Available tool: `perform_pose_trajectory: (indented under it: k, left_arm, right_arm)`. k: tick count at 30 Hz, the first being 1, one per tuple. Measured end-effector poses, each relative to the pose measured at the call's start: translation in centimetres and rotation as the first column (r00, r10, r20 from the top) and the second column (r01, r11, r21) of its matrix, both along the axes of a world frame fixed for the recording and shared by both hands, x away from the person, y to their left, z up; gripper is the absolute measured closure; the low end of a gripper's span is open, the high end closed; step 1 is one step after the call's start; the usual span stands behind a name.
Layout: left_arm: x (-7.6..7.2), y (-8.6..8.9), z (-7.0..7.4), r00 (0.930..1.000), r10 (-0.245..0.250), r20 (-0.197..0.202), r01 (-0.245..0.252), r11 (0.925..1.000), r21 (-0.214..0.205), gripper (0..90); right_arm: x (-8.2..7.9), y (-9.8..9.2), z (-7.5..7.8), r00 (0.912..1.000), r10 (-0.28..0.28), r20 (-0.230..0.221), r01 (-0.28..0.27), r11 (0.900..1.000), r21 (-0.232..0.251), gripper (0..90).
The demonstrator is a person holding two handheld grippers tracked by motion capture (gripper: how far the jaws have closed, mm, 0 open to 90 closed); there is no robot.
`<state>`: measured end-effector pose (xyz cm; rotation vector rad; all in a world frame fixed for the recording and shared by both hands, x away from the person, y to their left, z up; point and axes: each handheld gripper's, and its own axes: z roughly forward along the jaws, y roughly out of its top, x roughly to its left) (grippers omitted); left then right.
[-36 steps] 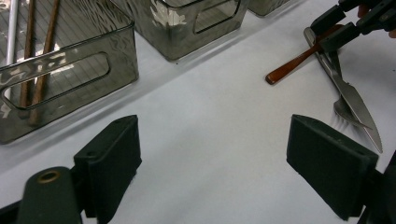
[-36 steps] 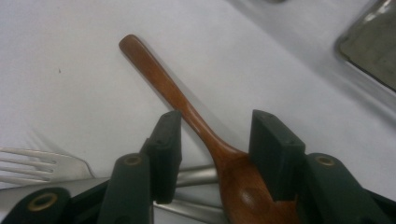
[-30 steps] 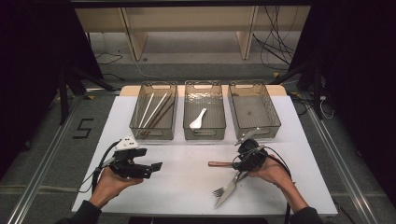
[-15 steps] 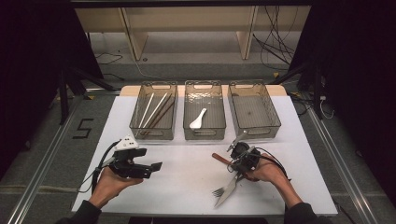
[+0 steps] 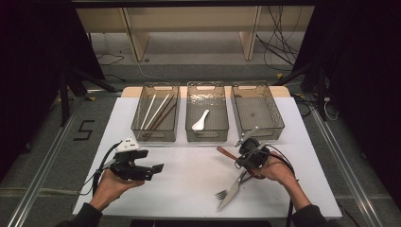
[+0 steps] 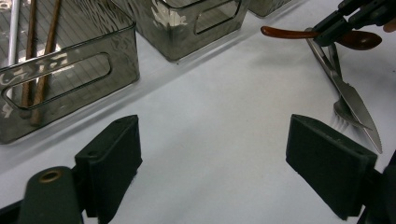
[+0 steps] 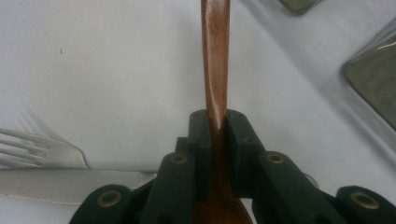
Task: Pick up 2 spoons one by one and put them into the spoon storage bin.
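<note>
Starting at the lower edge of the high view, a silver metal fork [image 5: 226, 191] and knife [image 5: 235, 191] are seen lying crossed on the white table [image 5: 189, 189]. Just above them, a brown wooden spoon [image 5: 227, 152] is clamped near its bowl by the right gripper [image 5: 243, 158], whose jaws have just been closing on it. At lower left, the left gripper [image 5: 158, 167] is held wide and empty, probably waiting. Farther up, three smoky plastic bins [image 5: 257, 106] are lined; the middle one holds a white spoon [image 5: 200, 121], so the wooden spoon is probably meant there.

Open white table [image 5: 189, 184] between the two hands gives free passage — three bins [image 5: 207, 118] wall off the far side, fork [image 5: 226, 191] and knife [image 5: 236, 188] clutter the near right.
</note>
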<state>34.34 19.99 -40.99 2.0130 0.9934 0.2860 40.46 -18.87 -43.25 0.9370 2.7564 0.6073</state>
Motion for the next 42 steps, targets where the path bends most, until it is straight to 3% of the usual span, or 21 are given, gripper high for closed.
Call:
perform_pose_trajectory:
  k: [8,18,31,42]
  left_arm:
    - [0.0,0.2,0.1,0.9998,0.014,0.011,-0.014,0.9998,-0.017,17.2]
    - [-0.1,0.6,0.3,0.9995,0.018,0.027,-0.017,0.9995,-0.027,16.6]
    - [-0.5,1.2,0.5,0.9982,0.037,0.047,-0.034,0.9981,-0.052,16.3]
    - [-0.7,1.4,0.8,0.9970,0.040,0.066,-0.036,0.9974,-0.063,15.8]
  right_arm:
    - [0.1,-0.7,1.7,0.9988,-0.036,0.034,0.034,0.9975,0.062,82.2]
    - [1.4,-0.7,4.0,0.9935,-0.088,0.071,0.077,0.9866,0.144,82.2]
    - [4.7,1.2,7.2,0.9793,-0.175,0.102,0.149,0.9633,0.223,82.1]
    - [7.7,3.3,8.8,0.9692,-0.225,0.101,0.194,0.9495,0.247,82.1]
